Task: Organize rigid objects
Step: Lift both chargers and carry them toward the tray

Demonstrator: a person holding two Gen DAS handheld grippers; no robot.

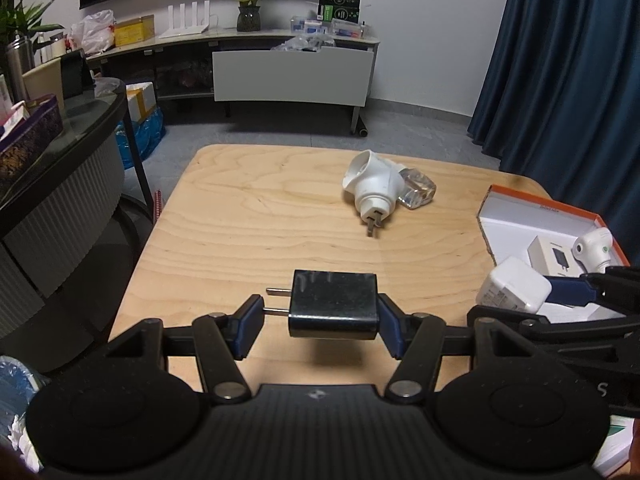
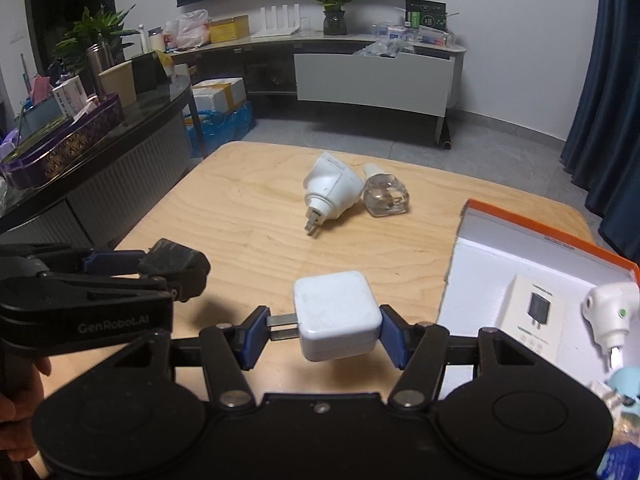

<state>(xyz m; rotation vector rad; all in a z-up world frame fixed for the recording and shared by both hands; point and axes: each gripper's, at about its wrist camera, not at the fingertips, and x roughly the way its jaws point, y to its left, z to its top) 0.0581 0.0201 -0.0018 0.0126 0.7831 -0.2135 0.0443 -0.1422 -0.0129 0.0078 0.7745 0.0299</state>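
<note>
My left gripper (image 1: 320, 313) is shut on a black charger (image 1: 334, 304); its prongs point left against the left pad, and it hangs a little above the wooden table (image 1: 248, 216). My right gripper (image 2: 324, 320) is shut on a white charger (image 2: 336, 312), also with its prongs to the left and off the table. The two grippers sit side by side, the left one seen at the left edge of the right wrist view. An open orange-rimmed white box (image 2: 520, 248) lies to the right, holding a small white carton (image 2: 536, 320) and a white plug device (image 2: 608, 312).
A white plug-in diffuser (image 2: 330, 190) and a clear bottle (image 2: 386, 196) lie together mid-table. A dark curved counter (image 2: 120, 152) with clutter stands to the left. Beyond the table are floor, a low cabinet (image 2: 372, 80) and a blue curtain (image 2: 608, 100).
</note>
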